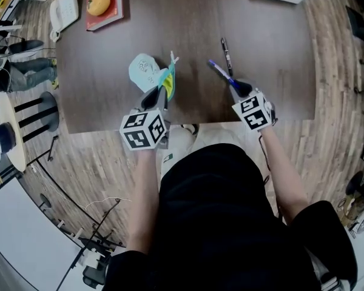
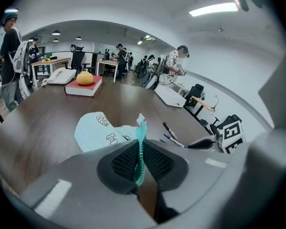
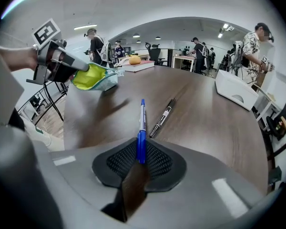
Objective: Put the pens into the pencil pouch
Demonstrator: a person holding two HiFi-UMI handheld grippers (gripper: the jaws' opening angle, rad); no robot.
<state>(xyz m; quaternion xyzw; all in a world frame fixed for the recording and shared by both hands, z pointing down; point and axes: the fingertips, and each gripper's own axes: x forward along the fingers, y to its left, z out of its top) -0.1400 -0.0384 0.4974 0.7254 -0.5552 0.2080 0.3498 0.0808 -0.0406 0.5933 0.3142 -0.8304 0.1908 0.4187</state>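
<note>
Holding, left tongs (image 1: 154, 97): jaws pinched on the teal zipper edge of my pale-blue pouch (image 1: 147, 70), near the front edge of the brown table (image 1: 267, 53). Right tongs (image 1: 238, 88): jaws clamped on a blue pen (image 1: 219, 71), apart from the pouch. Black pen (image 1: 226, 48): lying on the table just beyond.

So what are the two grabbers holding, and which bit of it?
The left gripper pinches the pencil pouch by its teal zipper edge; the right gripper pinches the blue pen near one end.
</note>
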